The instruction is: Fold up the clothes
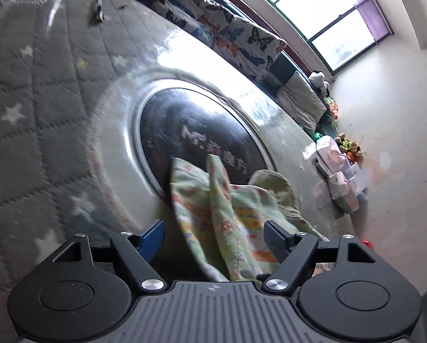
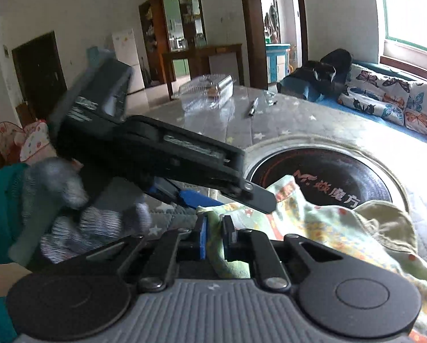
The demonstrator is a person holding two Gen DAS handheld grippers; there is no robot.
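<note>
The printed garment [image 1: 213, 217] lay bunched on the tabletop [image 1: 42, 114], its far edge draped over the rim of the round black hotplate [image 1: 190, 131] set into that tabletop. The right tool [image 2: 215, 238] had pinched a fold of it, fingers nearly closed on the cloth. The left tool [image 1: 213, 235] stood wide apart astride the garment, gripping nothing. The step looked like gathering an edge; next, the left tool would need to close on the cloth beside the hotplate.
</note>
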